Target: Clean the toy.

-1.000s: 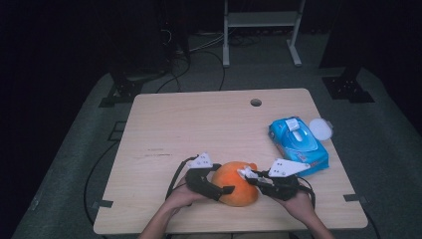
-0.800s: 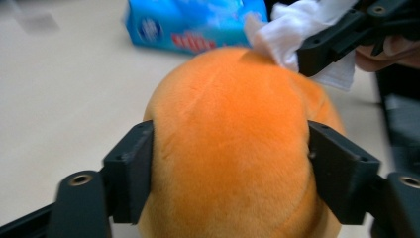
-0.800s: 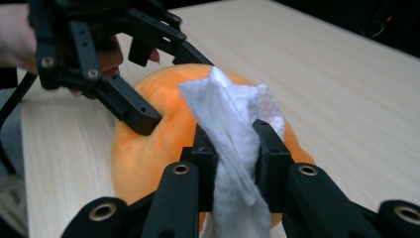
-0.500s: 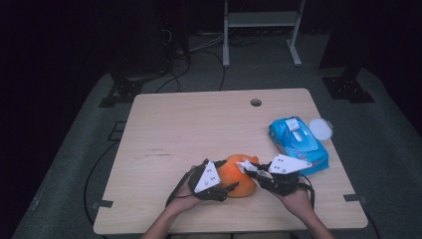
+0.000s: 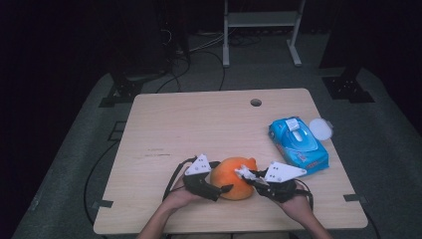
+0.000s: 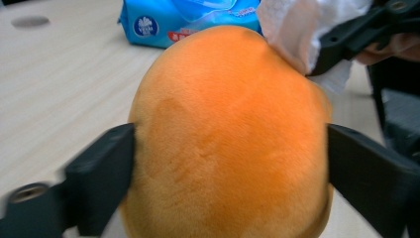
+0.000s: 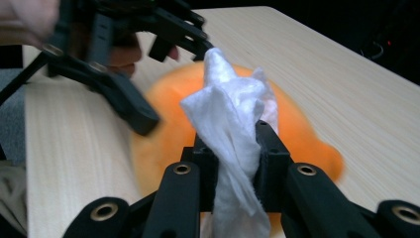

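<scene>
An orange plush toy point(image 5: 233, 178) lies near the table's front edge. My left gripper point(image 5: 221, 177) has it between its jaws, and both black fingers point(image 6: 106, 178) touch its sides in the left gripper view. These jaws have just been opening, with the plush still between them. My right gripper point(image 7: 237, 153) is shut on a crumpled white wipe point(image 7: 230, 109). The wipe point(image 5: 243, 173) rests against the top right of the plush point(image 6: 223, 124), with the right gripper point(image 5: 252, 177) just behind it.
A blue pack of wet wipes point(image 5: 298, 144) lies at the right of the wooden table point(image 5: 199, 124), with a white round lid point(image 5: 320, 128) beside it. A cable hole point(image 5: 256, 102) is near the far edge. Both hands sit close to the front edge.
Half a second ago the left gripper was tipped over the plush; now it is back level at the plush's left side. The right gripper and wipe have stayed put.
</scene>
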Motion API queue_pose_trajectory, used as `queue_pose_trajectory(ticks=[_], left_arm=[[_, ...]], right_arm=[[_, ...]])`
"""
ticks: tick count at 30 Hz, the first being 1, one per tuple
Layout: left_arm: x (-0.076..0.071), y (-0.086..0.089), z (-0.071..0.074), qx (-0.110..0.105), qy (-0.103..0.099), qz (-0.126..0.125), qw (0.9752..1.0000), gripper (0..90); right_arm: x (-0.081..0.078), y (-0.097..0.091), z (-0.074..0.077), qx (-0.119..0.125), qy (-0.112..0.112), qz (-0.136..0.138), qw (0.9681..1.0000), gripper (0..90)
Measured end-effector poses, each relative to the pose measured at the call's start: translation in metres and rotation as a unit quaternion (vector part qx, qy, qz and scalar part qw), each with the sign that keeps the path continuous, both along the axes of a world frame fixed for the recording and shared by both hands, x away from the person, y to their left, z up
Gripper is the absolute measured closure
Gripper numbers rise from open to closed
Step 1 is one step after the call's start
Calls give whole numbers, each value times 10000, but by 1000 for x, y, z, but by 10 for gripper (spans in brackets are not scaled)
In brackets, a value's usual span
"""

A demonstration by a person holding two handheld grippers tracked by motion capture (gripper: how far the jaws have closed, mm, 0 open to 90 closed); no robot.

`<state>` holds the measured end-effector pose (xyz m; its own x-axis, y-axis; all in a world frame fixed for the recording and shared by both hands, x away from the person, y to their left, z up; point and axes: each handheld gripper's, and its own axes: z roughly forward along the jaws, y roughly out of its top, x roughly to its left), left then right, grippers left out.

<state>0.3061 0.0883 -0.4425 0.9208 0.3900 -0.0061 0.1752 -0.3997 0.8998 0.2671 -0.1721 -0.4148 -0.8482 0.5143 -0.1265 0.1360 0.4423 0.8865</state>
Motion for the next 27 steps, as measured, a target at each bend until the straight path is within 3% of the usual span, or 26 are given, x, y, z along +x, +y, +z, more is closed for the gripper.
queue_pose_trajectory(ticks=[4, 7, 11, 12, 16, 19, 21, 24, 25, 27], left_arm=[[-12, -7, 3, 332, -750, -176, 9965, 220], [-16, -8, 3, 353, -901, -253, 9950, 230], [-18, -9, 3, 360, -976, -353, 9940, 225], [-19, -8, 4, 351, -951, -383, 9941, 221], [-13, -1, 7, 19, -433, -620, 9971, 176], [-5, 5, 9, -164, -44, -456, 9988, 111], [-1, 3, 7, -60, 198, -303, 9993, 45], [5, -1, 0, -23, 671, -260, 9974, 27], [5, -2, -1, -19, 718, -266, 9971, 28], [2, -2, 1, 42, 515, -326, 9981, 121]], right_arm=[[-4, 15, 6, -5, -168, 156, 9997, 753], [-1, 11, 10, 57, -201, 63, 9998, 756], [7, -8, 11, 160, -127, -342, 9992, 755], [9, -14, 10, 185, -89, -402, 9990, 755], [10, -25, 5, 202, 40, -465, 9987, 753], [8, -23, 4, 172, 6, -330, 9993, 752], [7, -21, 4, 158, -11, -252, 9996, 752], [7, -19, 4, 140, -34, -196, 9997, 752], [7, -19, 4, 130, -50, -192, 9997, 752], [6, -17, 5, 149, -36, -198, 9997, 752]])
